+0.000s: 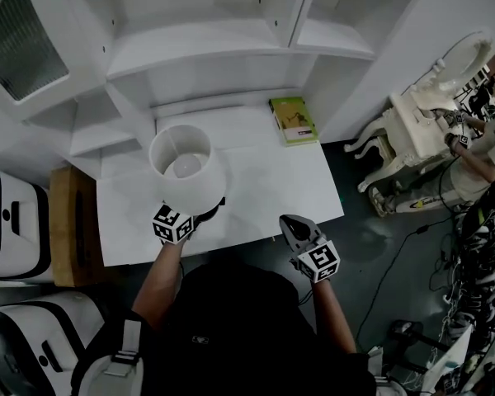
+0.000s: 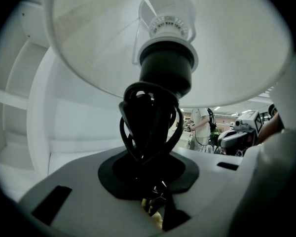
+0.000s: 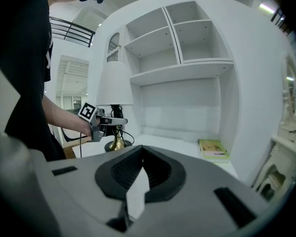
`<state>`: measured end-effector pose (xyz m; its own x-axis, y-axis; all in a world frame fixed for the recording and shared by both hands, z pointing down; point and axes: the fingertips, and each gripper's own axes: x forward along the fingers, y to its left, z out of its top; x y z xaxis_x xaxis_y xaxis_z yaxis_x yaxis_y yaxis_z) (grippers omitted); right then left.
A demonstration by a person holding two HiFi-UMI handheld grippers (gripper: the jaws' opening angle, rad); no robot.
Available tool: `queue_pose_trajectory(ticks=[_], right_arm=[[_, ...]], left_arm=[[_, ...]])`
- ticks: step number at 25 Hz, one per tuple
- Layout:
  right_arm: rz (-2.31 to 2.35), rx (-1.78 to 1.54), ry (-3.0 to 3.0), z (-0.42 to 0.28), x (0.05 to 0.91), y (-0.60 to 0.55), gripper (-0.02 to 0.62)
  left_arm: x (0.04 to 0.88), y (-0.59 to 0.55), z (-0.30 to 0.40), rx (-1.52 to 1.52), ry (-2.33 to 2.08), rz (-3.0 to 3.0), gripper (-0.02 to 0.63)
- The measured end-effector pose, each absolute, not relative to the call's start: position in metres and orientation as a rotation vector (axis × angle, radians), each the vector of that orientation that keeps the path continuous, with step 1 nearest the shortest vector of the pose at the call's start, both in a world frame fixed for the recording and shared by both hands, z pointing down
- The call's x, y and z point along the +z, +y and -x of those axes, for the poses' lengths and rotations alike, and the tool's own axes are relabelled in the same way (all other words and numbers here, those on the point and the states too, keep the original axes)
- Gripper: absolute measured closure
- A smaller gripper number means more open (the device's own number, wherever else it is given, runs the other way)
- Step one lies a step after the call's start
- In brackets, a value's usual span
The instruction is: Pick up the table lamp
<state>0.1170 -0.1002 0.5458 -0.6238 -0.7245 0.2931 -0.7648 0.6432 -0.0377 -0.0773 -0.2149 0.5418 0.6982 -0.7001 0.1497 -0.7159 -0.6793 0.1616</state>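
Note:
The table lamp (image 1: 186, 167) has a white shade and stands over the left part of the white desk (image 1: 264, 180). In the left gripper view its black stem (image 2: 150, 127), wound with black cord, rises between the jaws under the shade (image 2: 98, 43). My left gripper (image 1: 202, 211) is shut on that stem below the shade. In the right gripper view the lamp's brass foot (image 3: 117, 143) shows beneath the left gripper (image 3: 111, 122); I cannot tell whether it touches the desk. My right gripper (image 1: 290, 223) hangs at the desk's front edge, shut and holding nothing (image 3: 140, 169).
A green book (image 1: 293, 120) lies at the desk's back right. White shelves (image 1: 231, 40) rise behind the desk. A wooden stool (image 1: 70, 221) stands to the left and a white ornate chair (image 1: 412, 130) to the right. Cables (image 1: 470, 287) cover the floor there.

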Motion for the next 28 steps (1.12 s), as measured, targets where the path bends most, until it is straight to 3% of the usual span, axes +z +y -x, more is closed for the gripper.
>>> queue_pose_trajectory(ticks=[28], right_arm=[[-1.256,0.201,-2.612,-0.127,0.536,-0.087,0.589]], left_arm=[[0.506,-0.203,0.064,0.143,-1.08,-2.774,0.531]])
